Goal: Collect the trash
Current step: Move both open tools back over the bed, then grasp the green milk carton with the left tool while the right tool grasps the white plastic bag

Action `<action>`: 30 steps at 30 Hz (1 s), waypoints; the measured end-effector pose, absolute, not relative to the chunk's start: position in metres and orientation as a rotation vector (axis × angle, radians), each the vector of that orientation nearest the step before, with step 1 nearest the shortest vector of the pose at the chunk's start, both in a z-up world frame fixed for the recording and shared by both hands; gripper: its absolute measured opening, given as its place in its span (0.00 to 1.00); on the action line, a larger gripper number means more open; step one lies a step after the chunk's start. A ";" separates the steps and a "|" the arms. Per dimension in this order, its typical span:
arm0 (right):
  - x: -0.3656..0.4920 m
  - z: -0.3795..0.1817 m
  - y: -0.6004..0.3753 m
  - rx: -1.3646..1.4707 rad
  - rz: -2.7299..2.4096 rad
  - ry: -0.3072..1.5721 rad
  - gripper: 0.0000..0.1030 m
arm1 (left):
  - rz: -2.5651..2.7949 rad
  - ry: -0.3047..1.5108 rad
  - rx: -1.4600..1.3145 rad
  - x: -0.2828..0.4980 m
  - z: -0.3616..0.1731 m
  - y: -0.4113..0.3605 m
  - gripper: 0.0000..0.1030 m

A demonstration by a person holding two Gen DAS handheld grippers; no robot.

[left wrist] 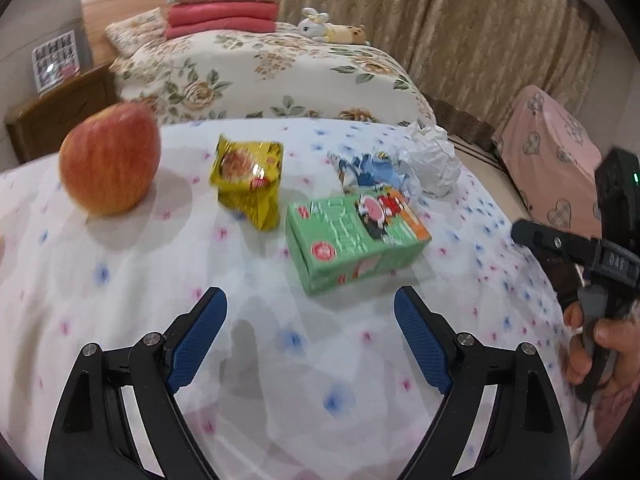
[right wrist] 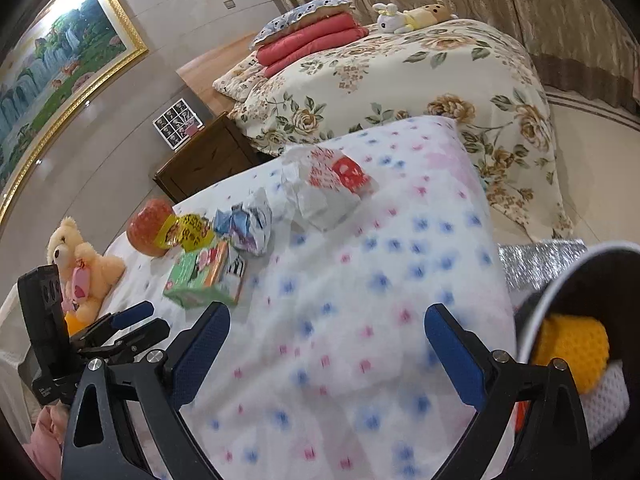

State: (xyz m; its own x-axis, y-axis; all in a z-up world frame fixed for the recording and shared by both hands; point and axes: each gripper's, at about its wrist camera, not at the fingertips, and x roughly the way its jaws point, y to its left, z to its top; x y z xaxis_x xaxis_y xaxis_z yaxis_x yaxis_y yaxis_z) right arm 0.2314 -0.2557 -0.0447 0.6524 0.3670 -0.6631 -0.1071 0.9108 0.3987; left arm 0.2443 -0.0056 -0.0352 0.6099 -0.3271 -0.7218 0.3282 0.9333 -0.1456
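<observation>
On the flower-dotted sheet (left wrist: pixel 120 300) lie a green carton (left wrist: pixel 352 236), a yellow snack wrapper (left wrist: pixel 250 178), a blue-white wrapper (left wrist: pixel 366 170) and crumpled white paper (left wrist: pixel 432 160). My left gripper (left wrist: pixel 310 336) is open and empty, just short of the green carton. My right gripper (right wrist: pixel 326 354) is open and empty over bare sheet; the green carton (right wrist: pixel 202 276), yellow wrapper (right wrist: pixel 188 232), blue-white wrapper (right wrist: pixel 248 224) and a white-and-red bag (right wrist: pixel 328 184) lie ahead to its left. A dark bin (right wrist: pixel 560 280) holding yellow and white items stands at its right.
A red apple (left wrist: pixel 110 158) sits left of the wrappers. A teddy bear (right wrist: pixel 82 264) sits at the bed's left side. A second bed with floral cover (left wrist: pixel 260 76), a wooden nightstand (left wrist: pixel 60 112) and a pink-covered box (left wrist: pixel 548 148) stand beyond.
</observation>
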 end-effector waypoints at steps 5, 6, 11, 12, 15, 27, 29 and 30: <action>0.256 -0.047 -0.253 0.327 0.267 0.820 0.96 | -0.425 0.829 0.057 0.262 -0.035 -0.012 0.86; 0.260 -0.048 -0.254 0.325 0.266 0.820 0.96 | -0.434 0.830 0.064 0.266 -0.036 -0.013 0.87; 0.281 -0.051 -0.250 0.303 0.268 0.822 0.96 | -0.478 0.869 0.084 0.283 -0.040 -0.020 0.88; 0.283 -0.051 -0.249 0.300 0.268 0.823 0.95 | -0.485 0.872 0.087 0.284 -0.040 -0.021 0.88; 0.290 -0.054 -0.246 0.290 0.266 0.827 0.93 | -0.526 0.859 0.105 0.285 -0.038 -0.027 0.88; 0.290 -0.057 -0.242 0.280 0.273 0.829 0.23 | -0.607 0.819 0.195 0.262 -0.035 -0.046 0.56; 0.283 -0.058 -0.243 0.291 0.276 0.833 0.22 | -0.623 0.832 0.187 0.257 -0.035 -0.048 0.52; 0.282 -0.058 -0.243 0.295 0.276 0.834 0.21 | -0.626 0.836 0.184 0.254 -0.035 -0.049 0.52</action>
State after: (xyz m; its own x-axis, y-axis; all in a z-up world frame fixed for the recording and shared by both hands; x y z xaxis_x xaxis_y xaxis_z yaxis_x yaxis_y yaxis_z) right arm 0.2822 -0.2434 -0.0581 0.6407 0.3528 -0.6819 -0.1235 0.9240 0.3620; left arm 0.2538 -0.0488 -0.0353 0.5037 -0.4455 -0.7402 0.5853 0.8061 -0.0869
